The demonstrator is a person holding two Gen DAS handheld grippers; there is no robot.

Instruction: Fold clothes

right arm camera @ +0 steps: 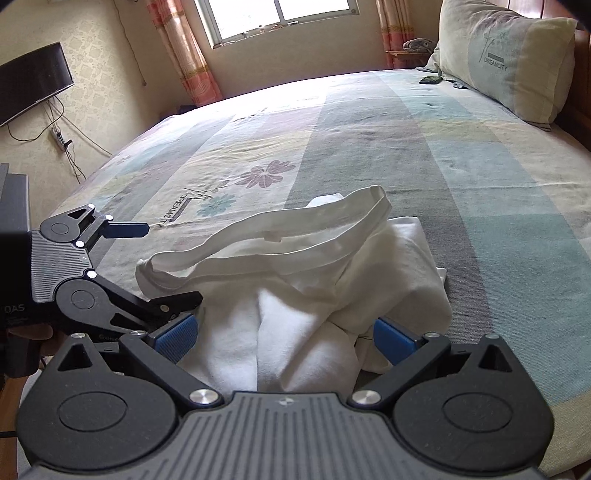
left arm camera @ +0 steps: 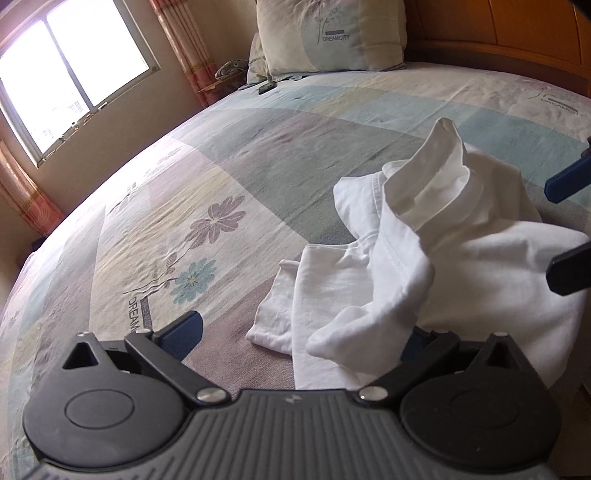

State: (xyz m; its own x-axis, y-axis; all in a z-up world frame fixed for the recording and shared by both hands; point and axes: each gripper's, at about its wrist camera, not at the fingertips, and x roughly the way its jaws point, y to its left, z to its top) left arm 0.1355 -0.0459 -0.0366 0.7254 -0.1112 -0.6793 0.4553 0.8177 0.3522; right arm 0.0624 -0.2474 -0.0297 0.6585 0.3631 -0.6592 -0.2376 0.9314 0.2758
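Crumpled white garment (right arm camera: 295, 295) on the bed (right arm camera: 480, 184) between the spread right tongs (right arm camera: 284, 338).

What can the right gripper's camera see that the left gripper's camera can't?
Only the right wrist view shows the dark TV on the wall, the power strip with its cables, and the whole left gripper, open beside the shirt.

Only the left wrist view shows the orange wooden headboard.

Both show the crumpled white shirt on the patterned bed sheet, the pillow, the window, and the right gripper, open around the shirt.
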